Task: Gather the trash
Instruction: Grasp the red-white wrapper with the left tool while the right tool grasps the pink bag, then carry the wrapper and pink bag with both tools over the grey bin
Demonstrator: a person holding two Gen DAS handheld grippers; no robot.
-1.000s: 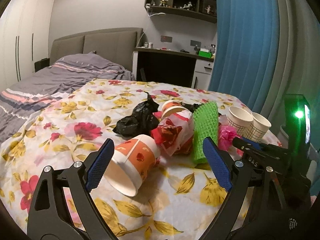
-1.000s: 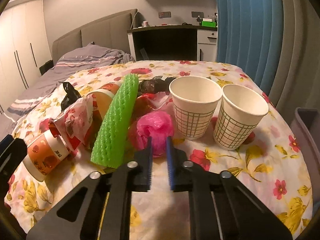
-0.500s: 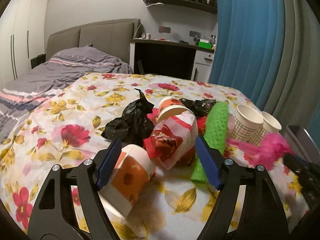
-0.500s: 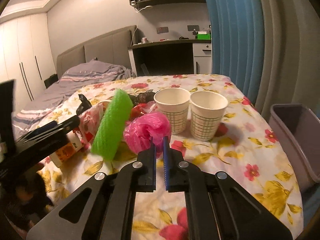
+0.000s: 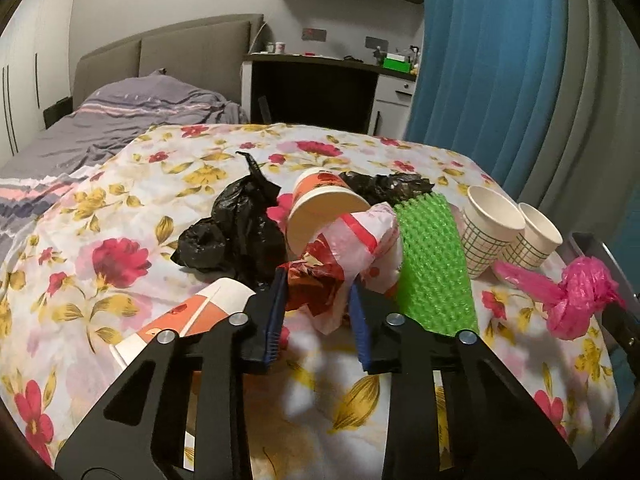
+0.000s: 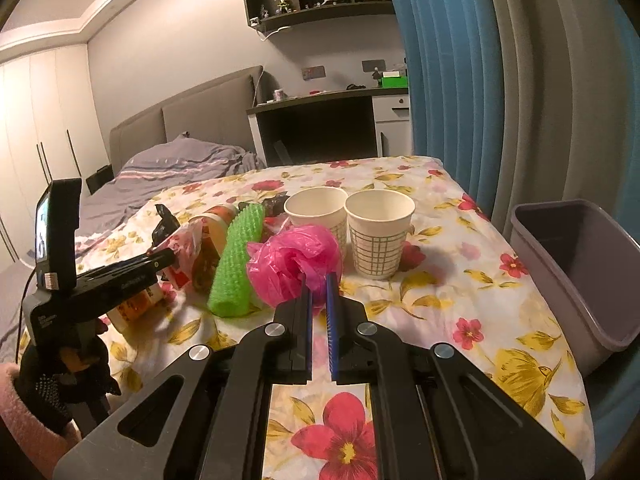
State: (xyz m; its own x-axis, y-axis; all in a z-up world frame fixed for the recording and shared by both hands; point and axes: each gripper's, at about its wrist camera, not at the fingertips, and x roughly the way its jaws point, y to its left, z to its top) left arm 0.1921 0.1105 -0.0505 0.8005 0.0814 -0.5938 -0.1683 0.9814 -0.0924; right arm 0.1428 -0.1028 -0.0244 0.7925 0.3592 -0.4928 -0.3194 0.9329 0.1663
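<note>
A heap of trash lies on the flowered bedspread (image 5: 120, 208). My left gripper (image 5: 316, 300) has its jaws closing on a crumpled red-and-white plastic bag (image 5: 324, 280), and both blue pads touch it. An orange paper cup (image 5: 188, 316) lies on its side just left of that gripper. My right gripper (image 6: 318, 286) is shut on a pink plastic bag (image 6: 294, 260), held a little above the bed in front of two white grid-pattern cups (image 6: 378, 236). The pink bag (image 5: 580, 300) also shows at the right of the left wrist view.
A green bubble-wrap roll (image 5: 434, 268), black plastic bags (image 5: 236, 232) and a second orange cup (image 5: 324, 208) are in the heap. A grey bin (image 6: 580, 272) stands beside the bed on the right. A gloved hand (image 6: 60, 380) holds the left gripper (image 6: 166, 258).
The left jaws came in from wide open onto the red-and-white bag as the gripper moved forward. The right gripper drew the pink bag up and back from the heap, and the bin came into view.
</note>
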